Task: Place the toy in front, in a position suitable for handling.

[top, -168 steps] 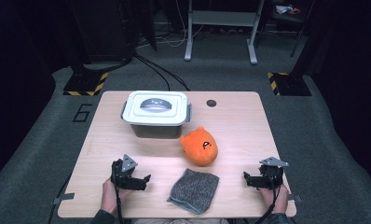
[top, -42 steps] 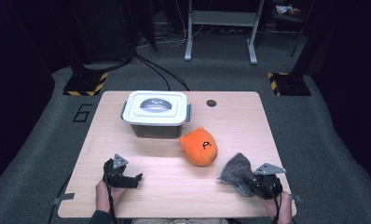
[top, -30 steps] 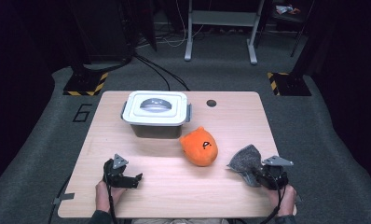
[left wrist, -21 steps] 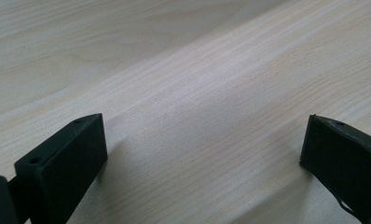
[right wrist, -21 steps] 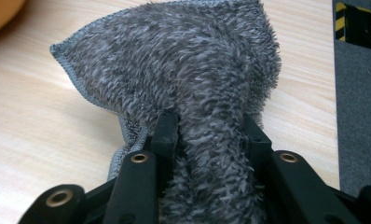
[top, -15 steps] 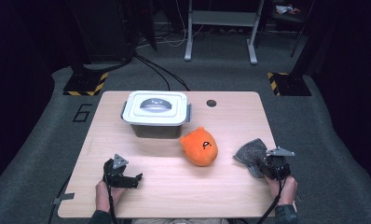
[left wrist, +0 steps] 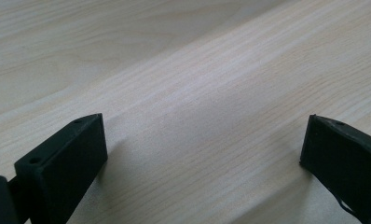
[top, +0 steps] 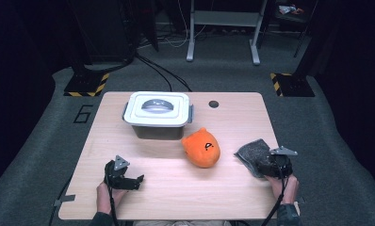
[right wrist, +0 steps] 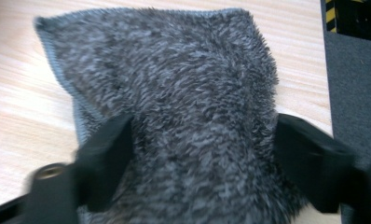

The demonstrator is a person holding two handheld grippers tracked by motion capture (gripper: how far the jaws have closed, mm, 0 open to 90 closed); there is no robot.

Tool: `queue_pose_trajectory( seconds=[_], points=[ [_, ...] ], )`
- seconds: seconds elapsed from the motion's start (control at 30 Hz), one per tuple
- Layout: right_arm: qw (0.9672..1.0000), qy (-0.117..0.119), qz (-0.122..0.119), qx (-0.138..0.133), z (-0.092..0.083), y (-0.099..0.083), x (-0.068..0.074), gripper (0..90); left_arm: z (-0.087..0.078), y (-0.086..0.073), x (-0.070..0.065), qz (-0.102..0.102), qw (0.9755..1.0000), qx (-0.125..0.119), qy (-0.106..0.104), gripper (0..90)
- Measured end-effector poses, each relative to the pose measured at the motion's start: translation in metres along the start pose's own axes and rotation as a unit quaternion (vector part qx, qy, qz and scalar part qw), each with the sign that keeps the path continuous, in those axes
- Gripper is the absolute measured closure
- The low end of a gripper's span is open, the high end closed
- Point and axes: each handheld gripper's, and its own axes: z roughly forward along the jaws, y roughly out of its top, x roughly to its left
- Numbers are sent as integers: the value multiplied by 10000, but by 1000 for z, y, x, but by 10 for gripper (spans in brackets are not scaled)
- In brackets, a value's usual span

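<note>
Grey cloth point(top: 252, 153), one piece only, lies bunched at the right edge of your table point(top: 176, 188), at the lower right of the high view. Count the rest: one white-lidded box point(top: 158, 114) at upper centre, one orange plush toy point(top: 202, 147) just below and right of it, and two grippers. In the right gripper view the cloth point(right wrist: 174, 107) fills the gap between your right gripper point(right wrist: 202, 158) jaws, which have just been opening and now stand spread on either side of the fluffy pile, no longer pinching it. It is shaggy, flecked dark and light, with a stitched hem along one edge. Your left gripper point(left wrist: 202, 149), at the lower left of the high view, holds its blocky black jaws wide apart over bare pale wood grain.
</note>
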Motion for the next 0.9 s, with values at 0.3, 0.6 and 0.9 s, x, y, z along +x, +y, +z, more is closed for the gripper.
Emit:
queue_pose_trajectory(
  seconds=[0.3, 0.6, 0.9],
  points=[
    [9998, 180, -39, -95, -24, -17, 5, 0, 0, 0, 0, 1, 10000, 0, 1, 0],
    [9995, 295, -107, 31, -22, -49, 14, 0, 1, 0, 0, 0, 10000, -55, -3, 0],
    [9987, 495, -124, -26, -19, -52, 11, 0, 2, 2, 1, 48, 10000, -36, 5, 0]
  ],
)
